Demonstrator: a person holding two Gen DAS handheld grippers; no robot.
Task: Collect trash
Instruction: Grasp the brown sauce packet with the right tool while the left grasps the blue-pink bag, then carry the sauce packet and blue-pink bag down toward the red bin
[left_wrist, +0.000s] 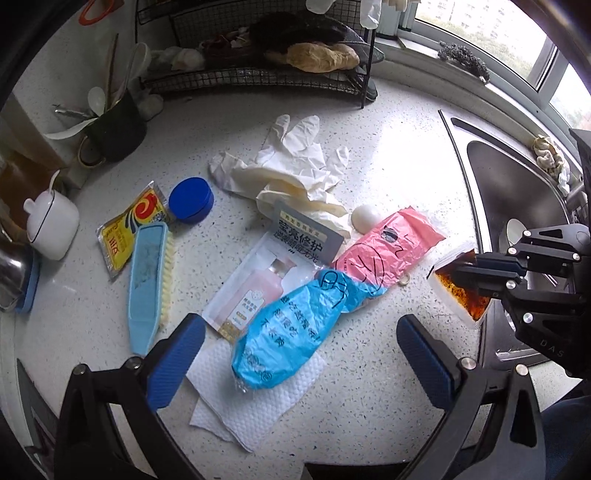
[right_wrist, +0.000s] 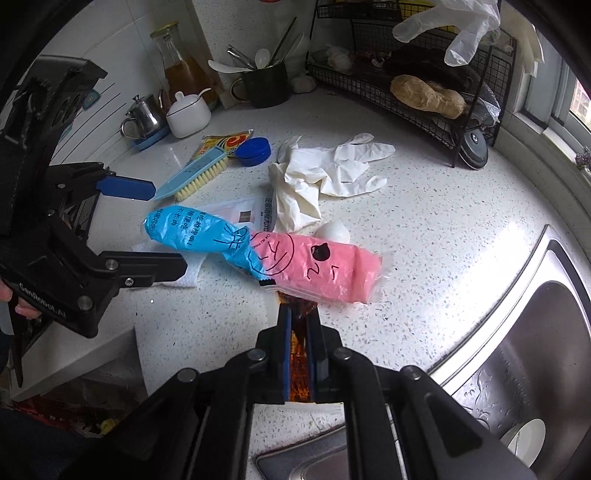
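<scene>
R fingers (right_wrist: 298, 317) were clamped on the greasy takeout box (left_wrist: 461, 288) beside the sink (left_wrist: 517, 192); L fingers (left_wrist: 299, 343) wide open, empty, over the blue-pink wrapper (left_wrist: 295, 325). Next, prob. grab it.

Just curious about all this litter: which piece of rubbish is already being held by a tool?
The greasy food tub, beside the sink. The right tool pinches its rim; other rubbish lies loose.

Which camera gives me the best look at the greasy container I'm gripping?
Left wrist: the container shows side-on in the right gripper. Right wrist sees only an orange strip between closed fingers.
</scene>
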